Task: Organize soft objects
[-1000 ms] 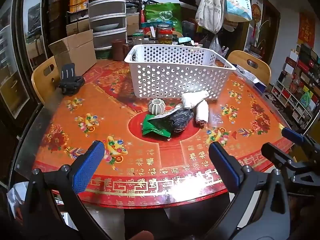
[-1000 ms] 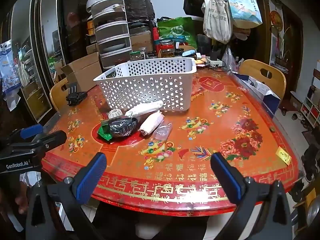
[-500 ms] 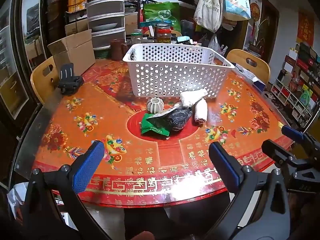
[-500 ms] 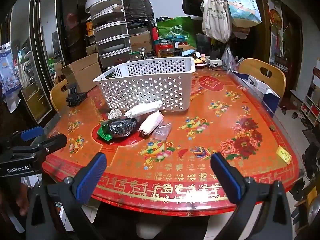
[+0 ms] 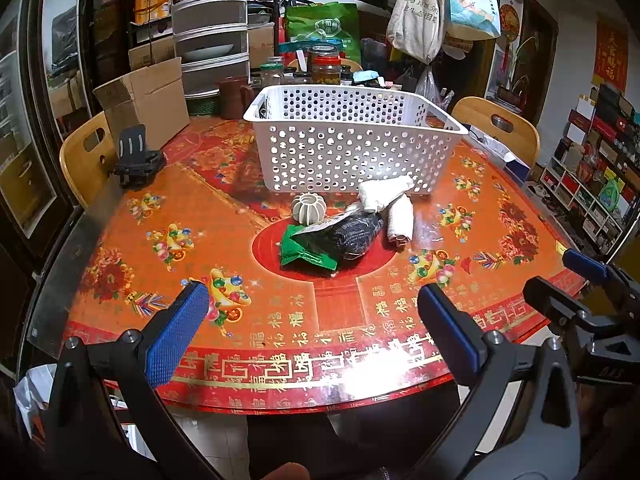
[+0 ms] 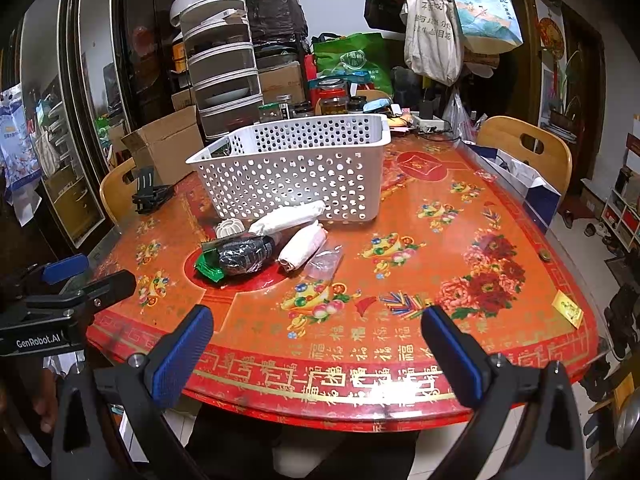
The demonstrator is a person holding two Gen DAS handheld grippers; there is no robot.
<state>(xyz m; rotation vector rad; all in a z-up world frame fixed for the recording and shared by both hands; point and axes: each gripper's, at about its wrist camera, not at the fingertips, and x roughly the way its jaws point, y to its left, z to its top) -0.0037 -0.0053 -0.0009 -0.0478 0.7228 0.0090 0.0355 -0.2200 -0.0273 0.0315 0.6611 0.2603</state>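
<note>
though near it, white roll (image 5: 401, 220) end-on to basket (image 5: 348, 148)

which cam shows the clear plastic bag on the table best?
Right wrist: the clear plastic bag shows crumpled outline and folds beside the pink-white roll. In the left wrist view the bag is only a faint glare patch, barely separable from the tablecloth.

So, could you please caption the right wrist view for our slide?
Open right gripper faces rolled cloths, a dark mesh bundle and an empty-looking white basket.

White perforated basket (image 5: 352, 148), red floral table (image 5: 168, 208)
</note>
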